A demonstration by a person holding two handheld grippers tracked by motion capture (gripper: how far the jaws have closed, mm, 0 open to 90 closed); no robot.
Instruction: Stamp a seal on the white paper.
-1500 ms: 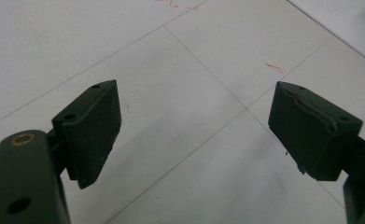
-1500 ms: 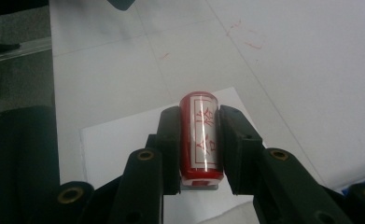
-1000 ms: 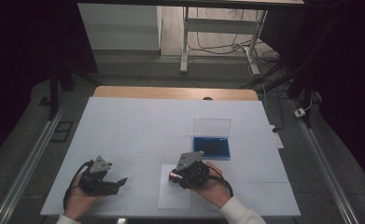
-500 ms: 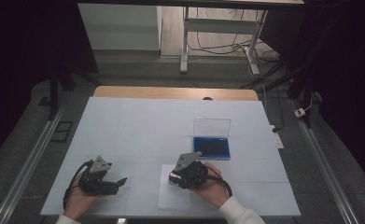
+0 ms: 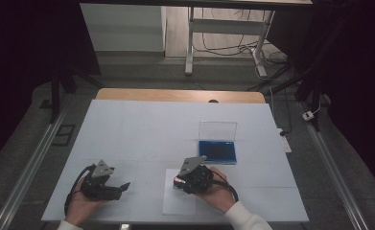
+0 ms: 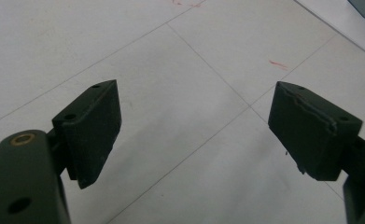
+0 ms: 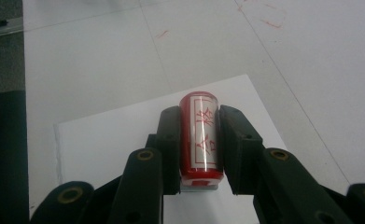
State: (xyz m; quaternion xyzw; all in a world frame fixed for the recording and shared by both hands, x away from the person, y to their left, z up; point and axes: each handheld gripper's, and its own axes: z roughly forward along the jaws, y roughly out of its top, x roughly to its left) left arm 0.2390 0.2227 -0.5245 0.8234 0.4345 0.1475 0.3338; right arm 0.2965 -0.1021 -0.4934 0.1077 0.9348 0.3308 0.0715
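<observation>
A red stamp (image 7: 200,135) sits pinched in the right gripper (image 7: 199,140) above a sheet of white paper (image 7: 110,140) on the table (image 5: 142,129).

The right gripper's two black jaws press on either side of the cylindrical stamp, which bears red characters on its clear casing and points out over the paper near the table's front edge. In the high view the right gripper (image 5: 182,179) is held in the person's right hand (image 5: 216,191) over the paper (image 5: 178,203), while the left gripper (image 5: 120,187) rests in the left hand at the front left, its jaws spread wide with only bare tabletop between them. Behind the right hand, well apart from the stamp, a blue ink pad case (image 5: 217,149) lies with its clear lid raised.
</observation>
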